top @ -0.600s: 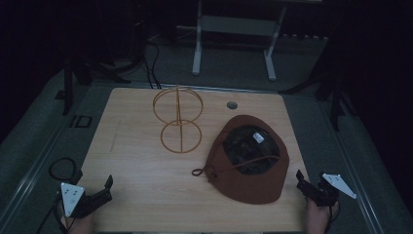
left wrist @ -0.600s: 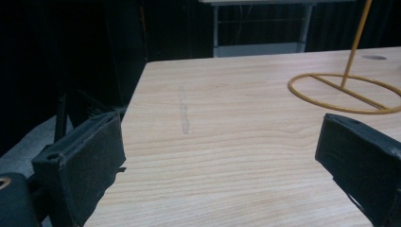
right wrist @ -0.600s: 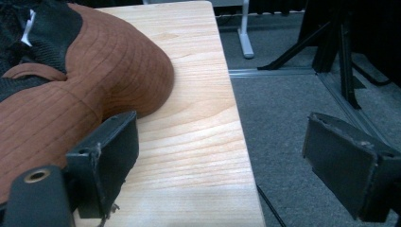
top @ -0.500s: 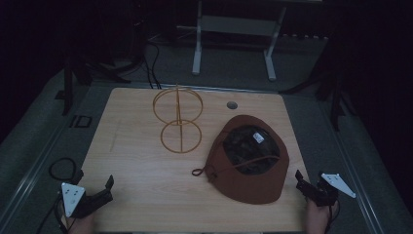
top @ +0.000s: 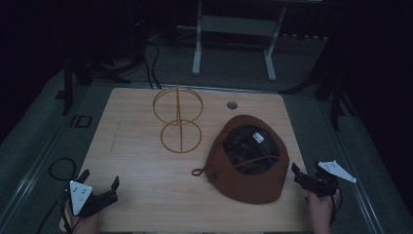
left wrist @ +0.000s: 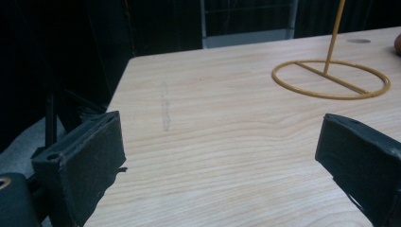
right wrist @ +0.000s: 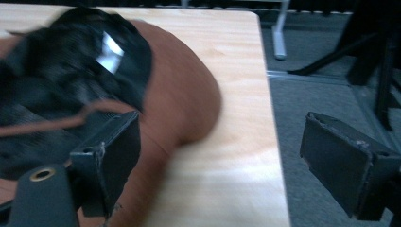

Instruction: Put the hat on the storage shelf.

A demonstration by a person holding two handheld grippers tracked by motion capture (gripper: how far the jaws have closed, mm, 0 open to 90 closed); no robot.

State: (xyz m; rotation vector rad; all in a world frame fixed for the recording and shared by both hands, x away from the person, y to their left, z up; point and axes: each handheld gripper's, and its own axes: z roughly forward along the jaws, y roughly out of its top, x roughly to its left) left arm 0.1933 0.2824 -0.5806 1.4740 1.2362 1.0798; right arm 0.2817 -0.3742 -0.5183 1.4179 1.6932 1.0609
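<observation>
desk [top: 146,146] is light wood-grain laminate, rounded corners, small round cable port [top: 232,105] near the far edge, faint grey scuff toward the left side. room is dark: grey floor, cables trailing off the far left corner, a white metal frame stand [top: 234,29] beyond the far edge, black stands along both sides.

brown hat [top: 251,158] lies crown-down at the near right corner, dark patterned lining and a white label facing up, cord across the opening and looping out on its left. gold wire hat stand [top: 179,119] is upright mid-desk toward the far edge, just beside the hat, not touching.

left gripper [top: 100,195] at the near left corner, jaws released, bare desk between them. right gripper [top: 304,180] at the right edge just beside the hat brim, jaws apart, gripping nothing; its left jaw sits over the brim in the right gripper view, contact can't be told.
</observation>
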